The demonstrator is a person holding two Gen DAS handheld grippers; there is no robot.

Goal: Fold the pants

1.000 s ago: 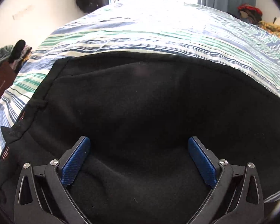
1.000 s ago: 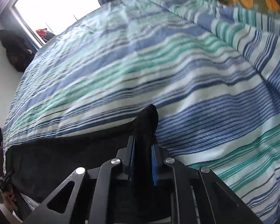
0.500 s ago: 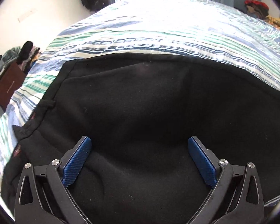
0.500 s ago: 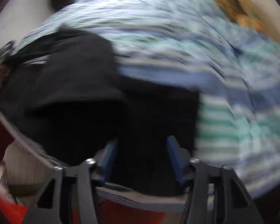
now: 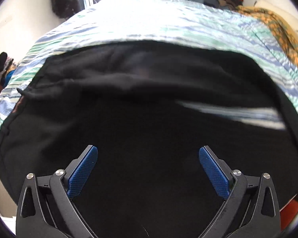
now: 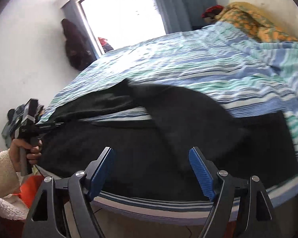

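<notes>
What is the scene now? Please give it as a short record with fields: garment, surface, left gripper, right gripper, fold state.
garment: black pants, spread across the near edge of the bed
surface: striped bedsheet
left gripper: open above the pants, nothing between the pads
right gripper: jaws opening, no cloth between them
fold state: one part lies blurred over the rest; fold looks unfinished
also seen: orange patterned blanket at the far corner

Blk pants point(image 6: 168, 150) spread on bed.
</notes>
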